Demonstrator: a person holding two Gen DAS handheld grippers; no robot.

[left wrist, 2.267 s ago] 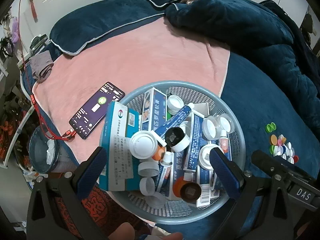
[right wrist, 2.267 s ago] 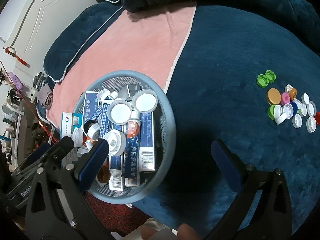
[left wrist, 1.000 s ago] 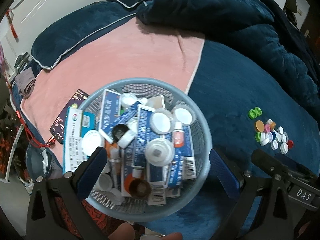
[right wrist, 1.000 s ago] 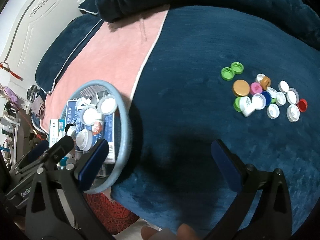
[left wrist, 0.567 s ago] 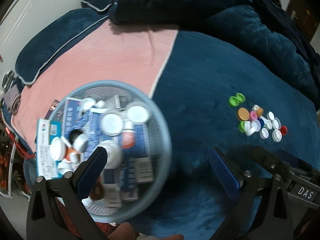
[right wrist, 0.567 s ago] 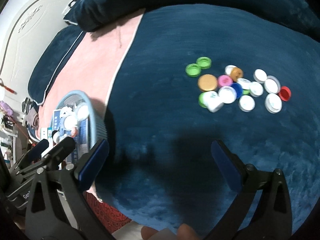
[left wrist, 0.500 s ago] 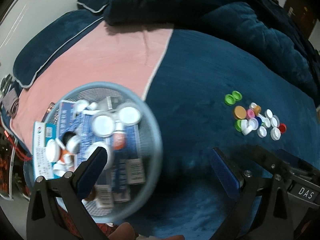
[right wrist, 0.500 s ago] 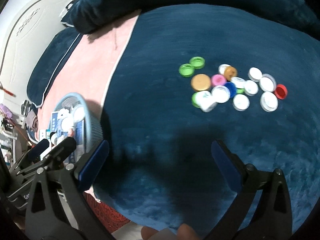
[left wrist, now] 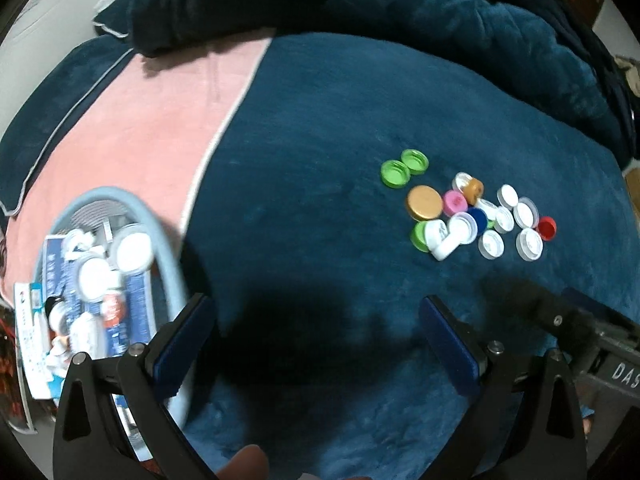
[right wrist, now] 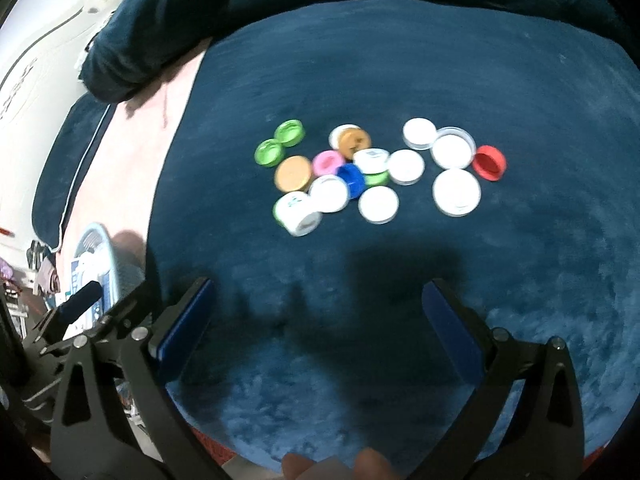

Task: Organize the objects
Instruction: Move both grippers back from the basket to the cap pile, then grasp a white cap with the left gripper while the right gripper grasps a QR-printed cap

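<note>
A cluster of loose bottle caps [right wrist: 376, 168] in white, green, gold, pink, blue and red lies on the dark blue blanket; it also shows in the left wrist view [left wrist: 468, 212]. A pale blue mesh basket [left wrist: 168, 248] full of medicine boxes, tubes and jar lids sits at the left; its rim also shows in the right wrist view [right wrist: 94, 236]. My left gripper [left wrist: 316, 344] is open and empty above the blanket, between basket and caps. My right gripper [right wrist: 316, 320] is open and empty, hovering just short of the caps.
A pink towel [left wrist: 140, 136] covers the bed behind the basket. A rumpled dark blue duvet [left wrist: 400, 8] is piled at the back. The bed edge runs along the bottom of both views. Room clutter stands at the far left [right wrist: 24, 280].
Both grippers have swung to the right, away from the basket and toward the caps. The basket has slid to the left edge of both views and the caps now sit nearer the centre.
</note>
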